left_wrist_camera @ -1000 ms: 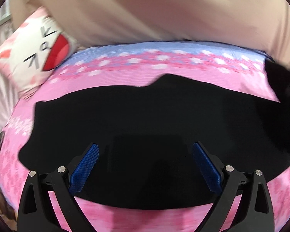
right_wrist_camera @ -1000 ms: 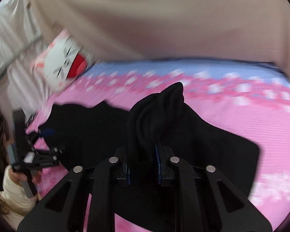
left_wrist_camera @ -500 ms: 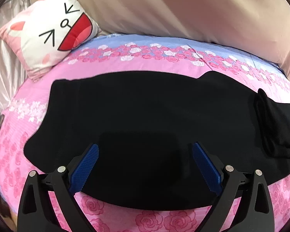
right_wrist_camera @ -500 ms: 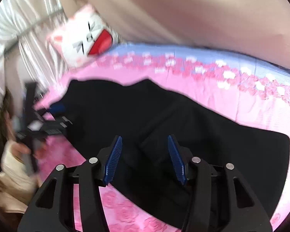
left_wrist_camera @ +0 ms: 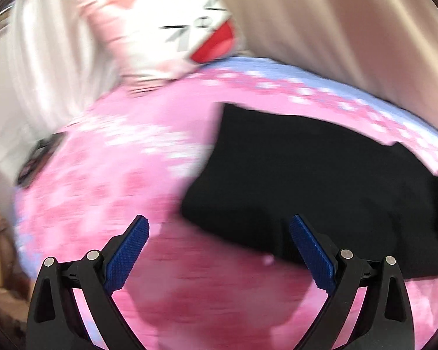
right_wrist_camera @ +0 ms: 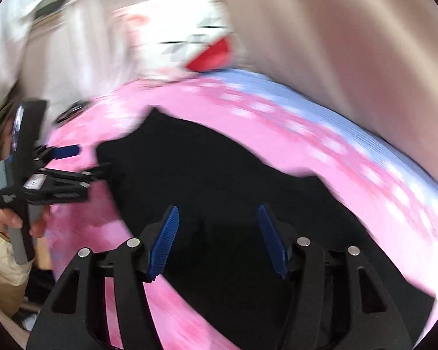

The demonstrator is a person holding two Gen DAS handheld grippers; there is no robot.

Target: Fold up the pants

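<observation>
Your left gripper [left_wrist_camera: 219,233] has its jaws wide apart, nothing between the blue pads [left_wrist_camera: 128,253]. It hangs over bare pink sheet [left_wrist_camera: 108,180], with the near left corner of the pants [left_wrist_camera: 306,180] just ahead and to the right of it. The right pad sits over the pants' near edge; the left pad sits over sheet only.

Your right gripper [right_wrist_camera: 217,239] also has its jaws apart and holds nothing. Both of its pads [right_wrist_camera: 163,242] hover over black cloth, so this one is above the pants [right_wrist_camera: 219,180] rather than beside them. Whether the pads touch the cloth cannot be told through the motion blur.

The pants lie spread flat on the sheet as one long black shape, running from near the sheet's left part toward the right. In the right wrist view your left gripper [right_wrist_camera: 64,163] shows at the far left end of the pants, held in your left hand [right_wrist_camera: 11,221], a cream sleeve below it.

Beyond the pants, a white cat-face pillow [left_wrist_camera: 172,29] with a red mouth rests at the head of the bed. A beige curtain [left_wrist_camera: 350,14] hangs behind on the right, pale drapes [left_wrist_camera: 43,58] on the left. A small dark object [left_wrist_camera: 38,157], too blurred to name, lies on the sheet's left edge.
</observation>
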